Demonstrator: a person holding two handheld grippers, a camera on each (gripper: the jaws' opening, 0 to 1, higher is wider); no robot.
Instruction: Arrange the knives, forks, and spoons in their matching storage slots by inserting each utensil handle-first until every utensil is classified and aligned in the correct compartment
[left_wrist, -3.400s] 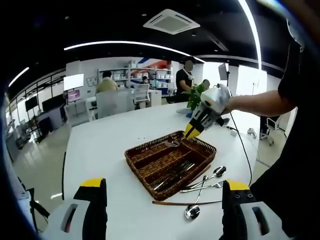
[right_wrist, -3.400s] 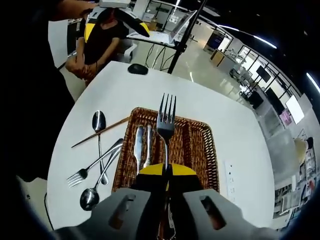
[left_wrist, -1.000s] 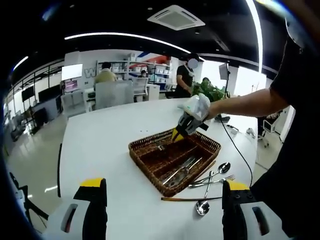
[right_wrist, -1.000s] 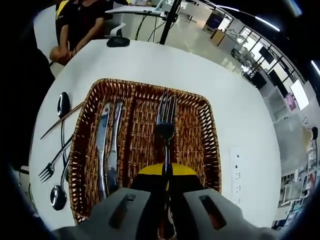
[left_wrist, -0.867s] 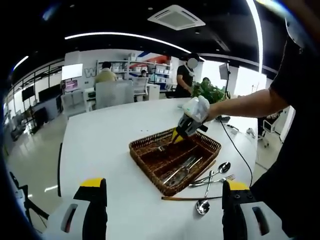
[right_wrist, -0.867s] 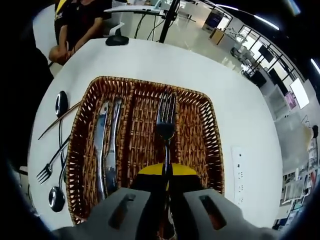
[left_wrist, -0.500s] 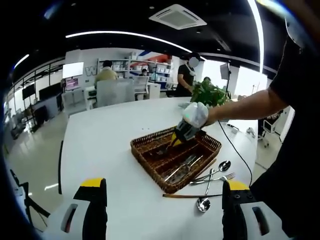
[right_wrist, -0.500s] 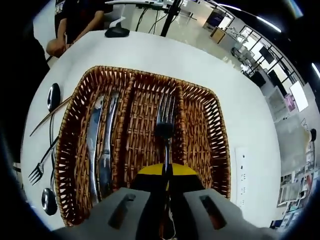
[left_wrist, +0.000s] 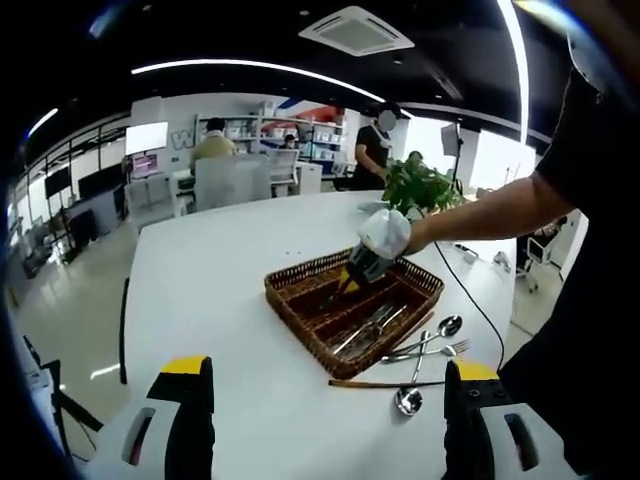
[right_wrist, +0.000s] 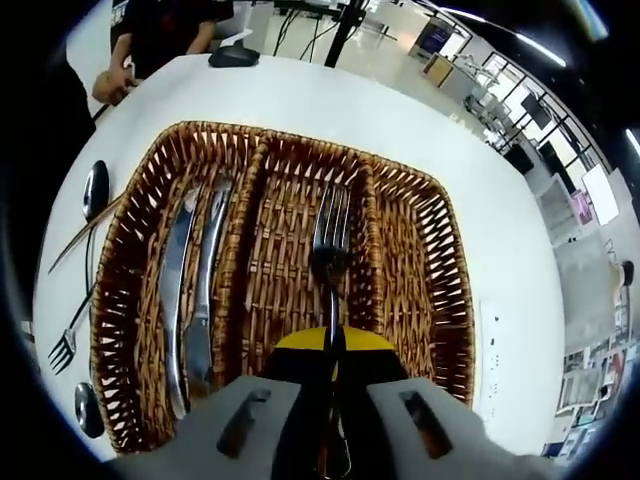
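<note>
A brown wicker basket (right_wrist: 455, 300) with three long compartments lies on the white table. Two knives (right_wrist: 190, 280) rest in its left compartment. My right gripper (right_wrist: 333, 345) is shut on the handle of a fork (right_wrist: 331, 235), whose tines point away and hang low over the middle compartment. In the left gripper view the right gripper (left_wrist: 350, 282) dips into the basket (left_wrist: 300, 312), held by a person's arm. My left gripper (left_wrist: 327, 368) hovers short of the basket, jaws wide apart and empty. Two spoons (left_wrist: 440, 328), a fork (left_wrist: 445, 352) and a chopstick (left_wrist: 385, 382) lie on the table beside the basket.
A dark mouse (right_wrist: 233, 58) sits near the table's far edge, with a person's hand (right_wrist: 112, 88) close by. A white power strip (right_wrist: 490, 350) lies right of the basket. A potted plant (left_wrist: 415, 185) stands at the far end; people sit and stand beyond it.
The right gripper has come down with the fork, from above the basket to low inside the middle compartment. The left gripper has stayed open and nearly still.
</note>
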